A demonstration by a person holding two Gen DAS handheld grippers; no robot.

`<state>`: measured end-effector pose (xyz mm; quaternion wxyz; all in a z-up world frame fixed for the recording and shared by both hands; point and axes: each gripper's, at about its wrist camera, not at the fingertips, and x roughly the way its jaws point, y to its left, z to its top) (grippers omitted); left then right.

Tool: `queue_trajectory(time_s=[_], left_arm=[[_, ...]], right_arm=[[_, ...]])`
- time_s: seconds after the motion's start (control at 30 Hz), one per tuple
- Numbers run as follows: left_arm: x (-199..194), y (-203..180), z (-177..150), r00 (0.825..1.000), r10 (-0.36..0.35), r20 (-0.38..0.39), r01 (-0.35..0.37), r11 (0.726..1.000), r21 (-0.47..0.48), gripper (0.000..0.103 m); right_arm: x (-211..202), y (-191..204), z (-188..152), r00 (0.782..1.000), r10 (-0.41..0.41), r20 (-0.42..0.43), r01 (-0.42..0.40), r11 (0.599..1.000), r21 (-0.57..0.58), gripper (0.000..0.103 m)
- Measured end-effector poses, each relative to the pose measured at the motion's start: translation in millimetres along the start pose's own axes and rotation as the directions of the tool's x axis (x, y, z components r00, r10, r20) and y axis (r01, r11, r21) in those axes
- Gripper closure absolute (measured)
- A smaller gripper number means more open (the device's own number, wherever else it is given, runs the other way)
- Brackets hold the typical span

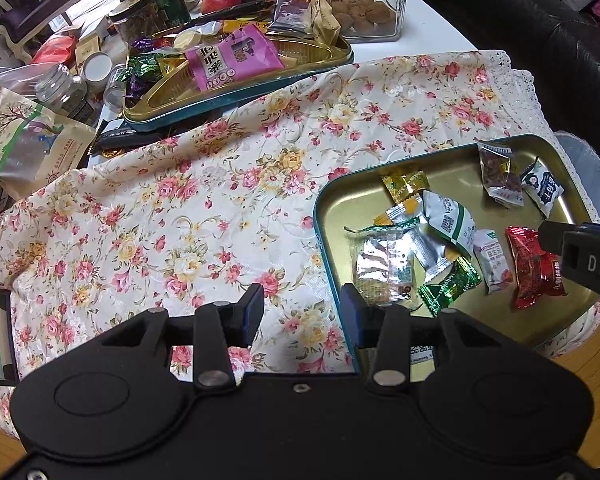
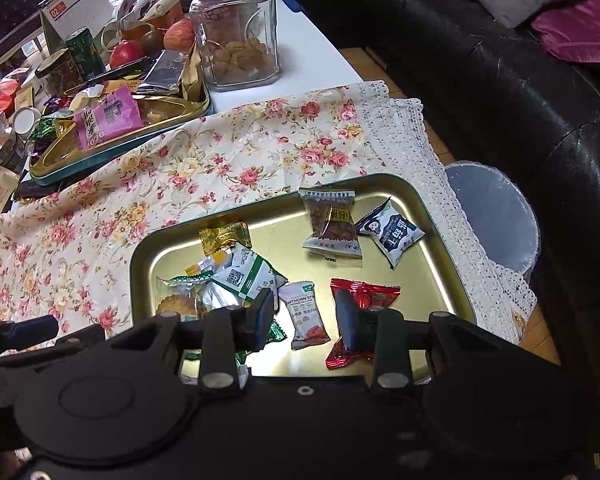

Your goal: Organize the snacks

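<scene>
Over the near tin tray (image 2: 440, 240), we held right gripper (image 2: 306, 314) part-spread, empty, above hawthorn packet (image 2: 306, 312): light, crinkly, slippery; pinch mid-body. Left gripper (image 1: 302, 312) spread, empty.

Near corner of the tin (image 2: 452, 280) hidden behind the right gripper (image 2: 308, 320). Cookie pack (image 2: 180, 304) partly hidden by its fingers (image 2: 266, 312), green candy (image 2: 278, 332) almost fully. Red pack (image 1: 536, 268) partly covered by a finger in the left view. Print on the blue-and-white pack (image 2: 392, 234) too small to read. Grey bin (image 2: 496, 216) half hidden under the lace cloth (image 2: 420, 152).
</scene>
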<state>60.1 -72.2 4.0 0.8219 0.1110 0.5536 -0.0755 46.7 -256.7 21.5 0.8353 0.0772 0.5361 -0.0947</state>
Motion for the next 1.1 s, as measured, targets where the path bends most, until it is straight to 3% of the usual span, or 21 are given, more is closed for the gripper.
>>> queue_trajectory(time_s=[1.1], left_arm=[[4.9,3.0,-1.3,1.0,-0.009,-0.015,0.009,1.0,-0.014,0.052]], right_arm=[[2.6,1.4,-0.9,1.0,0.01,-0.012,-0.01,1.0,0.008,0.068]])
